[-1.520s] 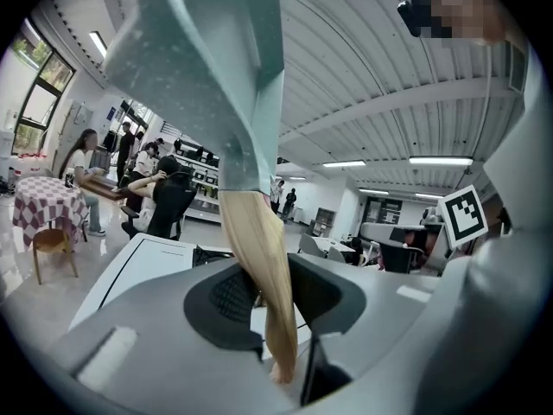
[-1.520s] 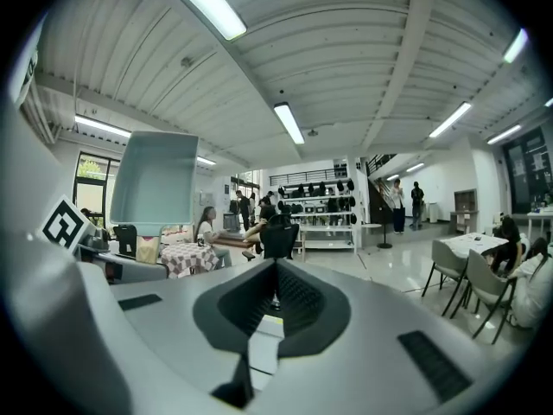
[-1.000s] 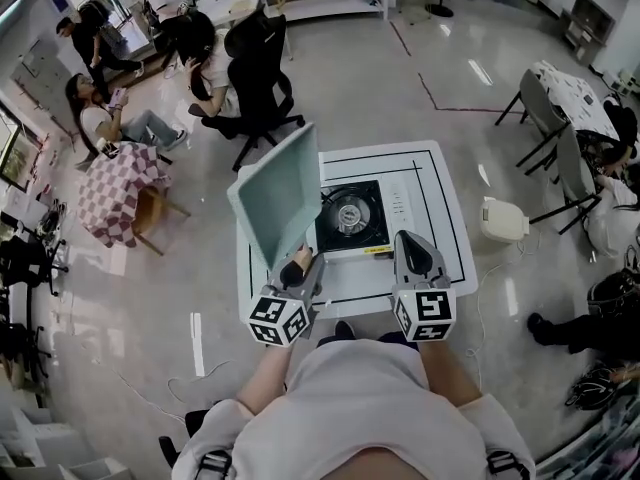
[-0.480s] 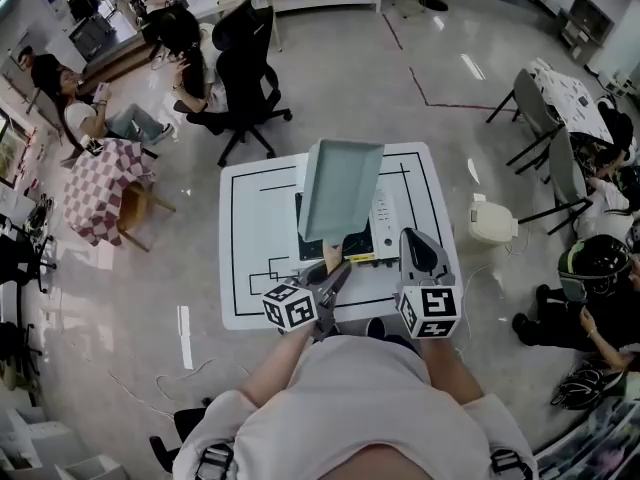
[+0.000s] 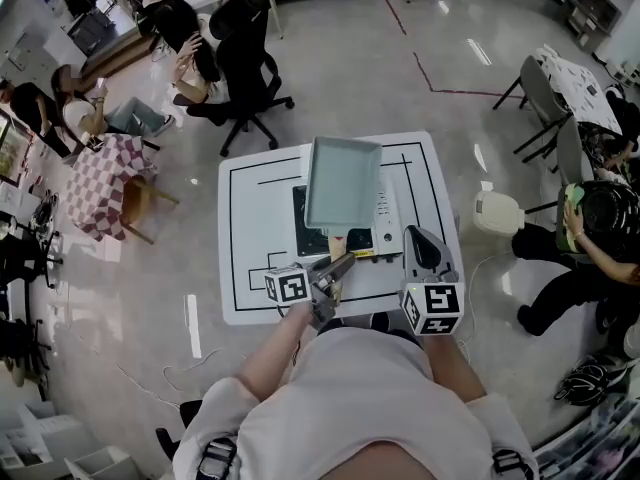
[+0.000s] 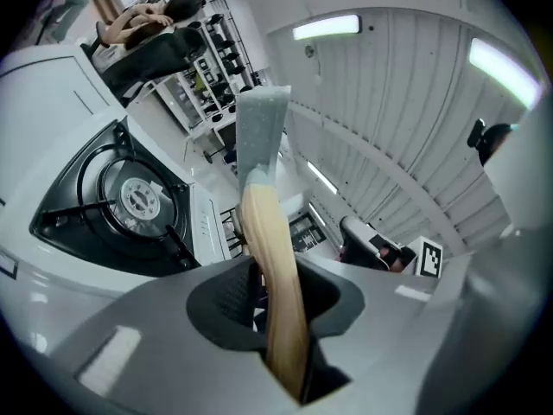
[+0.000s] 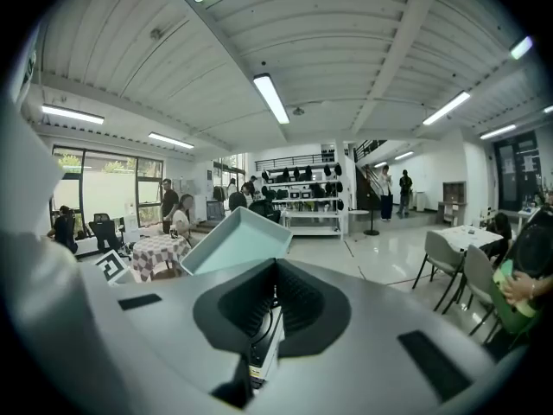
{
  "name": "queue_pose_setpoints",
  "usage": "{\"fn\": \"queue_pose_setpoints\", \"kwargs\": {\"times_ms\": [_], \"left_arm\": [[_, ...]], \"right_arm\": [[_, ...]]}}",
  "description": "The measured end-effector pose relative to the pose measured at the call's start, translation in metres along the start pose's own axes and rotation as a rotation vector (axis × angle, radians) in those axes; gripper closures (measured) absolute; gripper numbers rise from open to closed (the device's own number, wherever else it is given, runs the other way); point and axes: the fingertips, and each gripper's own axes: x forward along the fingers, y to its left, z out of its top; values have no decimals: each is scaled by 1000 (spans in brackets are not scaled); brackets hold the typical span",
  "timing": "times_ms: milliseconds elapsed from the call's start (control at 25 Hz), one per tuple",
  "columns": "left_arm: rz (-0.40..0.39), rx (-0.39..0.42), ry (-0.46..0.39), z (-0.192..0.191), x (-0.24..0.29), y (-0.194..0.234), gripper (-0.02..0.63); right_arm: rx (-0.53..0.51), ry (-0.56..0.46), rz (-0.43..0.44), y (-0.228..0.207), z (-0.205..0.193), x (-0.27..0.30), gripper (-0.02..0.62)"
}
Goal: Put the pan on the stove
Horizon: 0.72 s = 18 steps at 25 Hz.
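**Pan held over the stove by its handle**

Nearest, the left gripper (image 5: 338, 264) is clenched on the pan's wooden handle (image 6: 275, 266), which runs up between its jaws. To its right, the right gripper (image 5: 415, 240) hangs over the near right part of the white table (image 5: 250, 268), its jaws pressed together with nothing between them. Just beyond, the square pale-green pan (image 5: 343, 180) is raised and tilted above the stove (image 5: 304, 214), covering its right side from above. The round burner (image 6: 130, 199) shows bare to the pan's left. Far past the table stand a black office chair (image 5: 250, 63) and, at far left, a small table with a checked cloth (image 5: 105, 183).
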Motion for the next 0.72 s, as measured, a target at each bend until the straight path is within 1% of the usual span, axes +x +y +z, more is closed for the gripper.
{"fn": "queue_pose_setpoints", "kwargs": {"times_ms": [80,160,320,400,560,720], "left_arm": [[-34,-58,5,0,4,2,517],[-50,-87,26,-5,6,6,517],[-54,-127,70,-16,14,24,511],[-56,-158,80,-20,17,31,506],[-34,-199,103,-25,15,47,503],[-43,-250,132,-31,14,55,503]], "right_arm": [[2,2,0,-2,-2,3,588],[4,6,4,-1,-4,7,588],[5,14,16,-1,-8,16,588],[4,17,20,-1,-8,19,588],[6,22,25,1,-7,23,588],[7,31,27,1,-9,28,588]]}}
